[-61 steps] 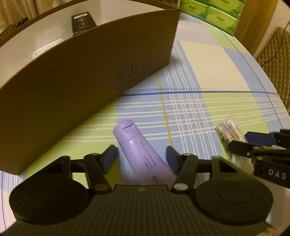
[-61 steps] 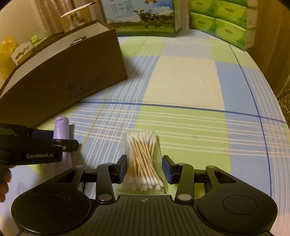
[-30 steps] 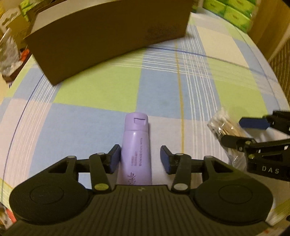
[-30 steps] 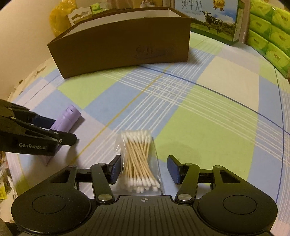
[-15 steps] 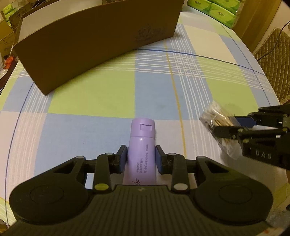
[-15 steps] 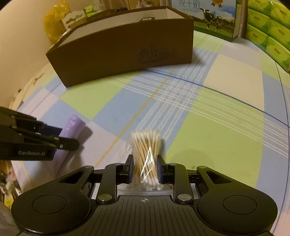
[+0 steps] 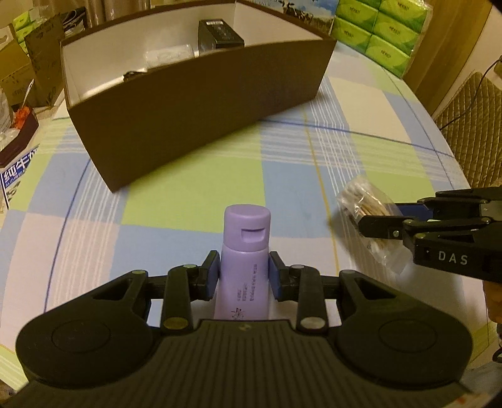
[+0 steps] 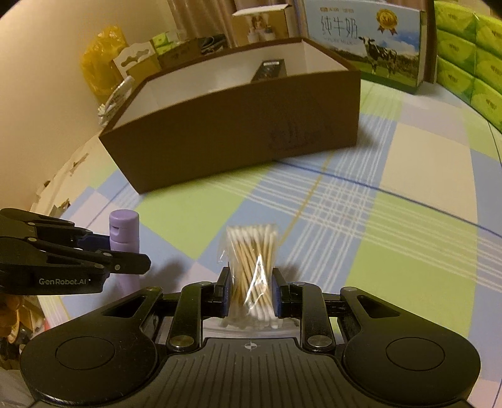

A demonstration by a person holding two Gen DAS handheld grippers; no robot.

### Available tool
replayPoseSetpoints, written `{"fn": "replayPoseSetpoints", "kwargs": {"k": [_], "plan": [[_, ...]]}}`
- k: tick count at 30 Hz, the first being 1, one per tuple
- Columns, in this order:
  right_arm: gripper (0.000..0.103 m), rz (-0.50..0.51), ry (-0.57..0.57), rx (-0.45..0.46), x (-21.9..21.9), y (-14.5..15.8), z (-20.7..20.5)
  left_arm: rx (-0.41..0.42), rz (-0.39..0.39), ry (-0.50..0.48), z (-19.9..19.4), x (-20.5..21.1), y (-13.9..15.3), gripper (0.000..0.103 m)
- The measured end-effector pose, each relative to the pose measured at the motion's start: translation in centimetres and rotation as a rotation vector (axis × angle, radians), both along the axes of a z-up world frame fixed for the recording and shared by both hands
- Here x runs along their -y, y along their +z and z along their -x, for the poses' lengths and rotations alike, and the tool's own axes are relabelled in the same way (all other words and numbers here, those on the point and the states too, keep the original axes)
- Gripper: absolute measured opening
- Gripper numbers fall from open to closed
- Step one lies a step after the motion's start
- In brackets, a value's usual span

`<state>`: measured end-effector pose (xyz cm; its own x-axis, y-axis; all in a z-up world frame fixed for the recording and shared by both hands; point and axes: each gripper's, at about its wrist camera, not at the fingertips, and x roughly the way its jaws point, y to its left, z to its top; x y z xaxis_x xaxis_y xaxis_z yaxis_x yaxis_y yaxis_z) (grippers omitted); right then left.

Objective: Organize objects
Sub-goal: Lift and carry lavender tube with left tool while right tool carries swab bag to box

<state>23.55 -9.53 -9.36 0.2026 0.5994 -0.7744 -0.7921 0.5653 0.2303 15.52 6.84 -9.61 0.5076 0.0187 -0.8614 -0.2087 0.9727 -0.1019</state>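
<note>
My left gripper (image 7: 244, 273) is shut on a purple tube (image 7: 246, 248), cap pointing away, lifted off the checked tablecloth. In the right wrist view the right gripper (image 8: 251, 290) is shut on a clear bag of cotton swabs (image 8: 252, 251), also raised. Each gripper shows in the other's view: the right gripper (image 7: 376, 216) with the swab bag (image 7: 364, 197) at the right, the left gripper (image 8: 131, 254) with the tube (image 8: 123, 229) at the left. Ahead stands a brown open box (image 7: 200, 103) with white inside walls, holding a black remote (image 7: 221, 33) and a clear packet (image 7: 166, 56).
Green tissue packs (image 7: 376, 28) and a milk carton box (image 8: 364, 40) stand behind the brown box (image 8: 238, 131). Cardboard boxes and clutter (image 7: 22, 69) crowd the left edge of the table. A quilted chair back (image 7: 470, 119) sits at the right.
Both grippers have shut, the left on the purple tube and the right on the cotton swab bag, and both have lifted their loads off the cloth, with the brown box now nearer.
</note>
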Motion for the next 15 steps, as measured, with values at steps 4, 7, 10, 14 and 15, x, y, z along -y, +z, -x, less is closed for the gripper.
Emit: {"fn": "replayPoseSetpoints", "kwargs": {"k": [4,7,10,14,15], "plan": [[0.022,-0.017,-0.003,0.008,-0.5,0.6,-0.1,0.018,0.002,-0.006,-0.2,-0.4,0.8,0.028],[0.022,-0.026,-0.004,0.015,-0.8,1.1,-0.1,0.034,0.004,-0.017,-0.4,-0.6,1.2,0.028],[0.022,-0.036,-0.006,0.022,-1.2,1.5,-0.2,0.045,0.005,-0.023,-0.5,-0.8,1.7,0.028],[0.022,-0.048,-0.011,0.034,-1.6,2.2,-0.5,0.057,0.007,-0.026,-0.7,-1.1,2.3,0.028],[0.022,-0.051,-0.013,0.037,-1.7,2.3,-0.6,0.061,0.008,-0.026,-0.7,-1.2,2.5,0.028]]}}
